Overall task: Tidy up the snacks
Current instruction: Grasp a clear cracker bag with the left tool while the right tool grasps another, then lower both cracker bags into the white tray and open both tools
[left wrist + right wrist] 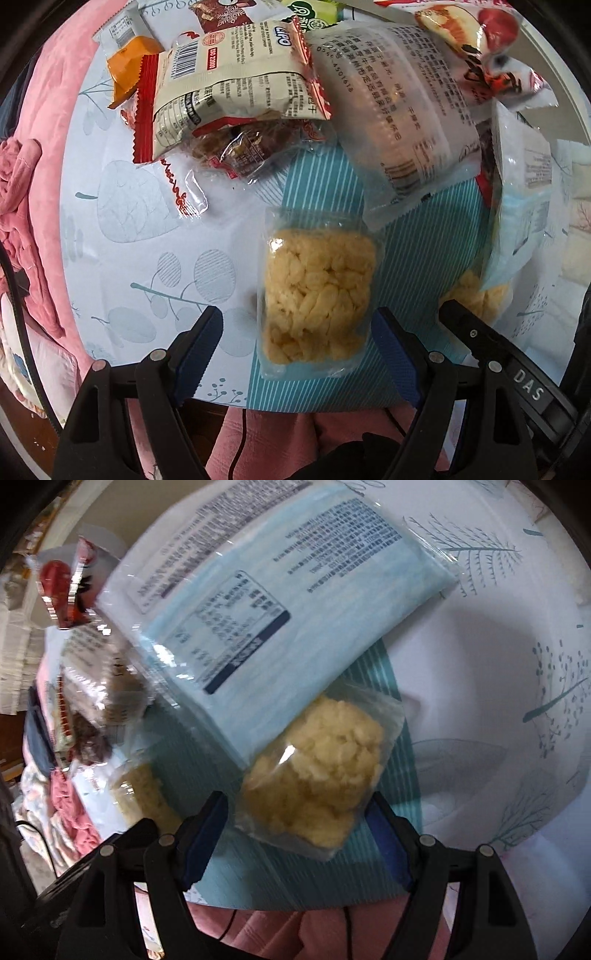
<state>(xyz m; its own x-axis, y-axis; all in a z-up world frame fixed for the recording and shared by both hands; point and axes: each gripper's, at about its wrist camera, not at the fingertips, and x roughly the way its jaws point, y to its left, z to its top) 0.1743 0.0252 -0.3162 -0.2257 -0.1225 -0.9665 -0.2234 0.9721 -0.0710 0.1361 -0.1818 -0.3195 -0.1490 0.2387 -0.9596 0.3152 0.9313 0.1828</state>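
Note:
In the left wrist view, a clear packet of yellow puffed rice cake [317,295] lies flat on the table. My left gripper [299,315] points down over it, open, with a blue pad on each side and a gap at the left pad. A second rice cake packet [321,771] lies between the fingers of my right gripper [297,799], which is also open. Its far end is tucked under a light blue packet [258,609]. A black finger of the right gripper [480,332] shows beside the left one.
A pile of snacks fills the back: a cream and red packet [229,85], an orange packet [129,70], a white translucent packet [399,110] and a brown snack in clear wrap [236,151]. The leaf-patterned tablecloth [147,236] ends just below the grippers. Pink fabric [37,184] lies at the left.

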